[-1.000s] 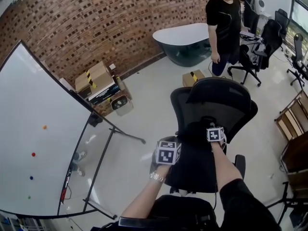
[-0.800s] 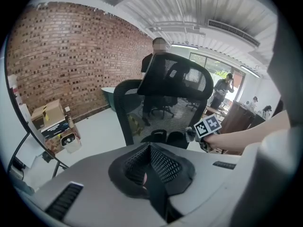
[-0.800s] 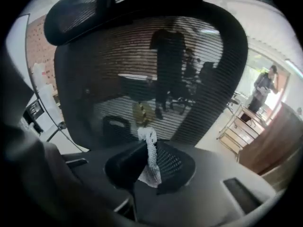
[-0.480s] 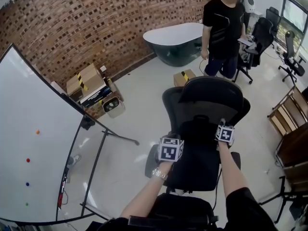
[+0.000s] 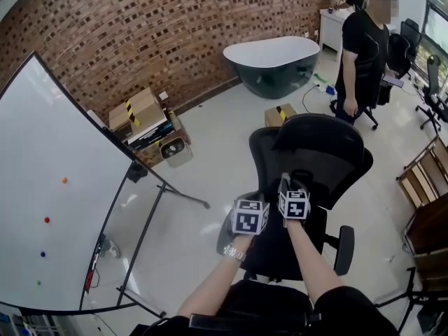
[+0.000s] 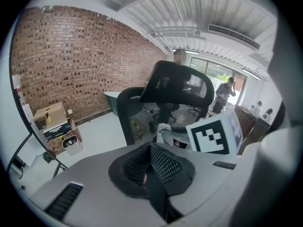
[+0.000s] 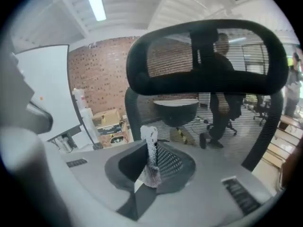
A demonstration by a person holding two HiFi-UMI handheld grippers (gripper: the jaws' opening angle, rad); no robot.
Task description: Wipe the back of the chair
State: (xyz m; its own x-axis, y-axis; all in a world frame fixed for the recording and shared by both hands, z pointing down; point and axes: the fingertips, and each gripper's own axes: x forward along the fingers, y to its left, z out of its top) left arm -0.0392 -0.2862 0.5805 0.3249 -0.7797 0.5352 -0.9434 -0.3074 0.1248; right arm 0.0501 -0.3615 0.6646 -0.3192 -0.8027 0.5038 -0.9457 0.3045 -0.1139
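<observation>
The black mesh chair (image 5: 329,156) stands with its back turned to the 2 tongs, just before them. The right tongs (image 7: 152,171) pinch a small white cloth (image 7: 150,138) near the backrest. The left tongs (image 6: 147,168) are closed and empty.

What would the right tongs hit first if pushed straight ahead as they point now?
The cloth in the right tongs would likely touch the chair's mesh back first, below the headrest, though depth is unclear.
</observation>
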